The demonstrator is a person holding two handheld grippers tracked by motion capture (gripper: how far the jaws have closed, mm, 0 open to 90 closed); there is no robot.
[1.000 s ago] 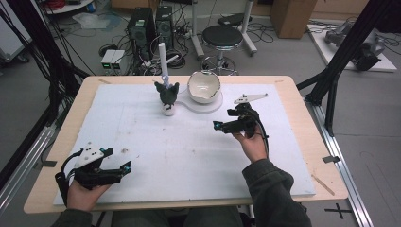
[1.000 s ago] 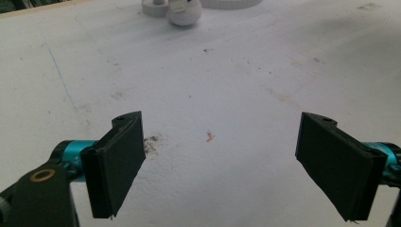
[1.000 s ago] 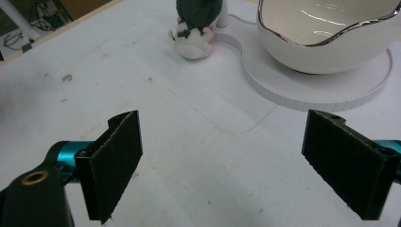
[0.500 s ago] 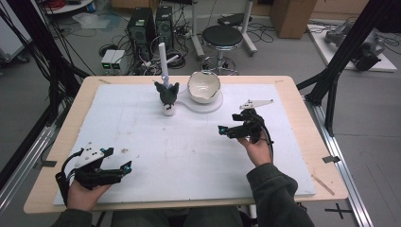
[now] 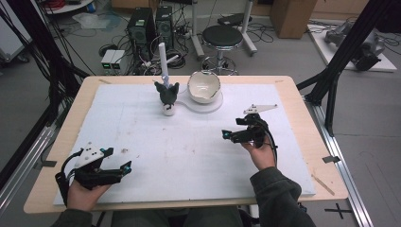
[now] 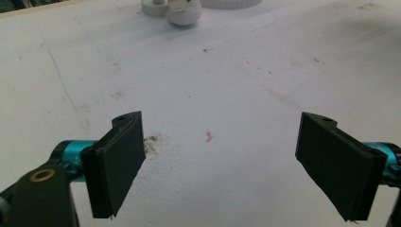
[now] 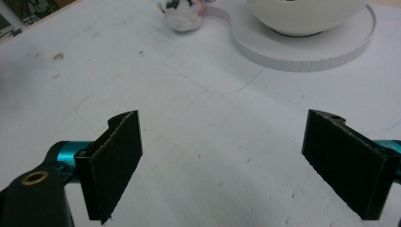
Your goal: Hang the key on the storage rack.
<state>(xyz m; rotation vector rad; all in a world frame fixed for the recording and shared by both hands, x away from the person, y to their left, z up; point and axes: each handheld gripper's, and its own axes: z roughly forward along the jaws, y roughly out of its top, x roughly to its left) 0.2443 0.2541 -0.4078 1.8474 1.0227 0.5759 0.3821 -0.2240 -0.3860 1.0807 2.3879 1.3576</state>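
High view, desk (image 5: 302, 101): pale wood, covered almost edge to edge by a white mat (image 5: 189, 142).
High view, left claw (image 5: 124, 169): low over the mat near the desk's front left corner, held in the person's left hand (image 5: 85, 191), jaws apart, nothing between them.
High view, right claw (image 5: 228, 136): over the mat right of the middle, held in the person's right hand (image 5: 259, 151), jaw tips turned toward the left edge; how wide the jaws stand is too small to tell here.
High view, bowl (image 5: 203, 86): white, upright on a flat round white base (image 5: 215, 104) near the middle of the desk's far edge.
High view, figure (image 5: 168, 94): small dark thing with a white foot, just left of the base, a white rod (image 5: 163, 61) rising behind it.
High view, gap: both claws are well apart from the bowl and the figure.
Left gripper view, left claw (image 6: 222, 156): two black jaws spread wide over bare, stained mat, holding nothing; the figure's white foot (image 6: 183, 13) is far off at the top edge.
Right gripper view, right claw (image 7: 222, 161): jaws spread wide over bare mat, holding nothing.
Right gripper view, bowl (image 7: 302, 14): ahead and to the right on its base (image 7: 302, 54), with the figure's foot (image 7: 182, 19) to the left of it.
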